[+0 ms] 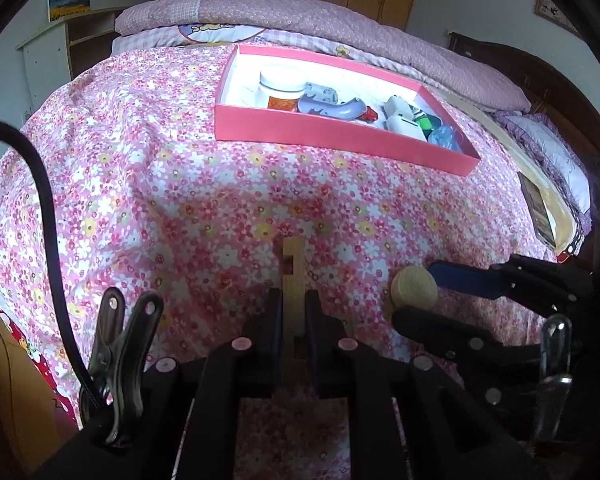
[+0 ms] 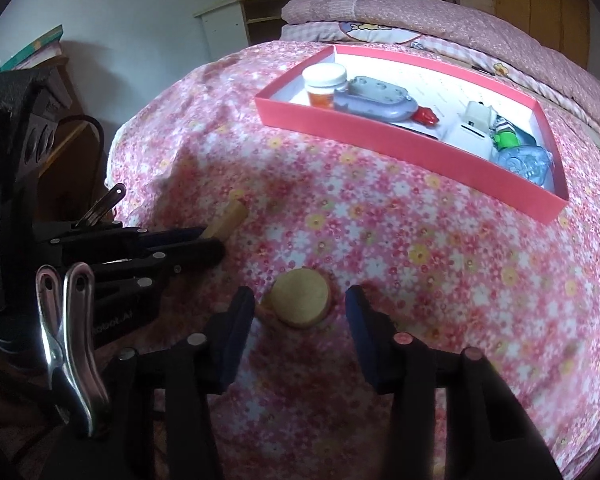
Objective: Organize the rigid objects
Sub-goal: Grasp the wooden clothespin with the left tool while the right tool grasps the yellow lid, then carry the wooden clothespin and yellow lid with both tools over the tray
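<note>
The step in hand, as it is judged, is the picking of the wooden disc (image 2: 298, 302) by the right gripper (image 2: 300, 312), while a notched wooden strip (image 1: 293, 280) is being carried by the left gripper (image 1: 293, 312), whose jaws are being pressed shut on it. To do it well, the right jaws should be lowered so that the disc is centred between the two blue pads (image 2: 360, 320) before they are closed; at this moment they are standing apart on each side of the disc and no pad is seen to be touching it. The soft bedcover (image 2: 420, 260) is giving way easily, so a shallow grip on the rim may be slipping.

The pink box (image 2: 400, 136) is lying in the upper right of the right wrist view, already holding a white-lidded jar (image 2: 324, 80) and other small things. The disc is lying in the lower middle, flat, round and pale, like cork or light wood. The strip is thin and pale too.
</note>
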A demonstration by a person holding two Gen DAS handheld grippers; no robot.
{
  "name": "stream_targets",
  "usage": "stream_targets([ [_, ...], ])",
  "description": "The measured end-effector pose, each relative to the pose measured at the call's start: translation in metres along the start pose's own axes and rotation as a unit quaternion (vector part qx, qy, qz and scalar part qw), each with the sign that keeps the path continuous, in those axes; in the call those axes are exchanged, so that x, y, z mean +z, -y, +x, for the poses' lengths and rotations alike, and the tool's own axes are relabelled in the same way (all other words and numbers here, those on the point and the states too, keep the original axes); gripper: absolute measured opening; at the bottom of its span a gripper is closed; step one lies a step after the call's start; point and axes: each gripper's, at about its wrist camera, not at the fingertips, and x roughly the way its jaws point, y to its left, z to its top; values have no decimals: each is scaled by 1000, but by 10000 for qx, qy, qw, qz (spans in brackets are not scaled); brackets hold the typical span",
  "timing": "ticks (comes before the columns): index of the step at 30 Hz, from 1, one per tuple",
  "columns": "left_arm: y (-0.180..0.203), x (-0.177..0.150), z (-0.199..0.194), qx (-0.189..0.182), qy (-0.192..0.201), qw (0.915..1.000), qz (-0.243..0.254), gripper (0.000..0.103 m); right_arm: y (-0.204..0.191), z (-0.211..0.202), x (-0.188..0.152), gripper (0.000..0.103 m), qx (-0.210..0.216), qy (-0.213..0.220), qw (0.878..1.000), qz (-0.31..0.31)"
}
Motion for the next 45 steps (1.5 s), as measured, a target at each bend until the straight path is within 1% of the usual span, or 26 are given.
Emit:
stream_targets([
  [3,0,0,0,1,4,10000,-1,11,-2,2,-1,40,-32,-9,10000,-48],
  [5,0,0,0,3,8,10000,3,11,-3,4,-2,33,-151,-40,9998,-138],
  [8,0,-1,0,1,13,10000,0,11,-6,3,-3,33,-263,-10,9993,-254],
  [11,0,-1,0,-7,17,10000,-9,11,-5,3,-3,33,-216,2,9996,-193],
  [15,1,1,-2,-112,31,9999,-54,11,0,-2,-4,33,-124,45,9999,-52],
  [20,7,8,-5,-43,115,9999,78,11,8,-7,-3,33,-63,111,9999,112],
  [27,15,34,-10,10,299,9993,238,11,23,-13,2,33,-23,184,9993,337],
  [33,28,66,-13,-70,520,9979,391,11,45,-23,14,33,-101,343,9979,536],
  [38,41,90,-6,-129,584,9972,448,11,66,-30,29,33,-164,483,9961,718],
  [45,50,124,11,-228,605,9973,351,11,94,-36,53,33,-265,643,9938,869],
])
